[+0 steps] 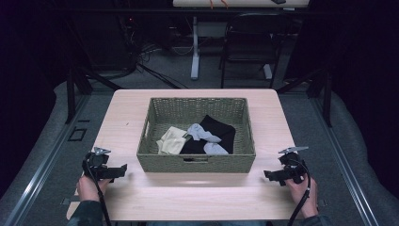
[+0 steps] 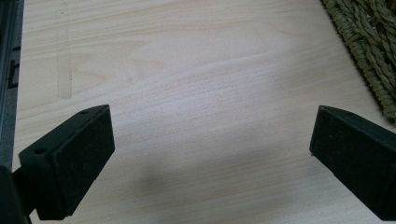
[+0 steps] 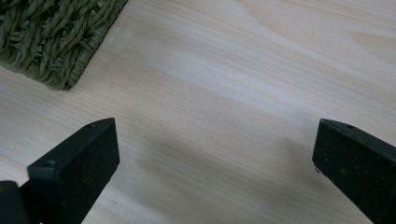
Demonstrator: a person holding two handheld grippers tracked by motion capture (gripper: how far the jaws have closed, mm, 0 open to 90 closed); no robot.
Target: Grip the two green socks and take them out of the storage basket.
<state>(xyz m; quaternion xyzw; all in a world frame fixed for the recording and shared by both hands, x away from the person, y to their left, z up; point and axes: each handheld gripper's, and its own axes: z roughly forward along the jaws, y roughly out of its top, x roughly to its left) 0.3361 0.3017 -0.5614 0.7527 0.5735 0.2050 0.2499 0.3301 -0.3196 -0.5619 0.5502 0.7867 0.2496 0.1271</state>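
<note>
Nearest the high camera, two hands come in from the bottom edge, each holding a black two-jaw gripper just above the pale wooden table (image 1: 197, 188). At about seven o'clock from the table's centre is the left gripper (image 1: 123, 168), its jaws spread wide with nothing between them; in the left gripper view its gripper (image 2: 212, 149) frames only bare wood grain, with a corner of basket weave at one o'clock. At about four o'clock is the right gripper (image 1: 266, 175), its jaws equally spread and empty; in the right gripper view its gripper (image 3: 215, 149) looks over bare wood, the basket's corner at eleven o'clock.

Both point inward toward the rectangular olive-green woven basket (image 1: 195, 163), which sits at the table's centre, between the grippers and apart from each. Inside it lies a heap of cloth: a cream-yellow piece (image 1: 171, 140) at nine o'clock, a black garment (image 1: 220, 129) toward two o'clock, and light grey-blue pieces (image 1: 201, 133) draped over the black one.

Beyond the table, at twelve o'clock, a dark folding chair (image 1: 249, 44) and a white table leg (image 1: 195, 52) stand on grey floor.
</note>
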